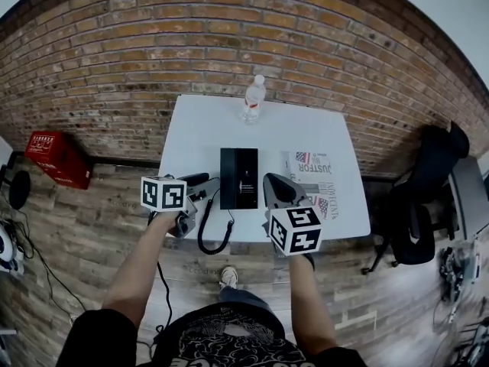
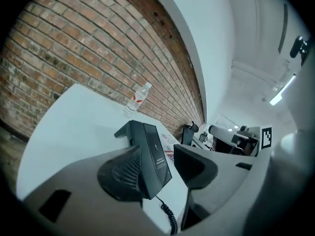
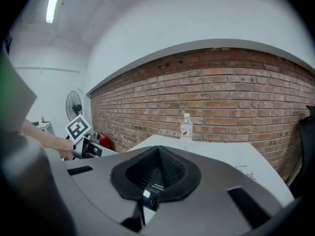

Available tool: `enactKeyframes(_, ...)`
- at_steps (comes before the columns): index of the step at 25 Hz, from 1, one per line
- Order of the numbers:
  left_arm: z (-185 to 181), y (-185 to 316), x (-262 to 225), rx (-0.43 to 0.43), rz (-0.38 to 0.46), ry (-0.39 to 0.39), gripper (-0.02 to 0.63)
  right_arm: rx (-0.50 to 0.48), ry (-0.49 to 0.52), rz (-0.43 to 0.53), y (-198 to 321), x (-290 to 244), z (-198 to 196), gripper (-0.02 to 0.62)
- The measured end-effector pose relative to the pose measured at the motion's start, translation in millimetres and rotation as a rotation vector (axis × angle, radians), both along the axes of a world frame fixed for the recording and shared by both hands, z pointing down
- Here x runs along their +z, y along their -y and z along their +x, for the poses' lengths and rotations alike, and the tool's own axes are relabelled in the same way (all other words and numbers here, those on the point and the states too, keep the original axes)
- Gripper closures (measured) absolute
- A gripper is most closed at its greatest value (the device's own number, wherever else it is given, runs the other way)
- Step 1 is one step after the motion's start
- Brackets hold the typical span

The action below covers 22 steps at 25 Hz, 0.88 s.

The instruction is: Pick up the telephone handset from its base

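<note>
A black telephone (image 1: pixel 238 178) lies in the middle of the white table (image 1: pixel 199 125), its handset resting on the base. Its coiled cord (image 1: pixel 216 235) loops over the front edge. My left gripper (image 1: pixel 195 193) hovers just left of the phone near that edge. In the left gripper view it (image 2: pixel 157 154) is open wide and empty, with the phone (image 2: pixel 153 154) straight ahead between the jaws. My right gripper (image 1: pixel 277 186) is just right of the phone. Its pads (image 3: pixel 170 173) meet, shut on nothing, and the phone's label shows through the slit.
A clear water bottle (image 1: pixel 254 98) stands at the table's far edge by the brick wall. A newspaper (image 1: pixel 313 183) lies right of the phone. On the floor are a red box (image 1: pixel 57 157) at the left and a black chair (image 1: pixel 424 197) at the right.
</note>
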State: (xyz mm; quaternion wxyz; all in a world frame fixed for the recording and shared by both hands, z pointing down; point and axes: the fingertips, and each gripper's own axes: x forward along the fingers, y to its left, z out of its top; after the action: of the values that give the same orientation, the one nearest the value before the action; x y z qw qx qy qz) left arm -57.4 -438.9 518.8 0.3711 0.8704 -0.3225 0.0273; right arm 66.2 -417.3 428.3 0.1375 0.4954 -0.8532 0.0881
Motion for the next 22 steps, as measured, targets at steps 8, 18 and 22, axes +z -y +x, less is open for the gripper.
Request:
enactKeyframes(8,8,25,41,0.030,-0.136,-0.072,0.419,-0.040,-0.006,-0.036,36,18,5,0.595)
enactKeyframes(18,20,41,65,0.119,-0.249,-0.215,0.420,-0.105,-0.012,-0.089,68,44,4,0.595)
enactKeyframes(22,24,46,72,0.149,-0.282,-0.236,0.430,-0.123,-0.015,-0.103,78,51,6,0.595)
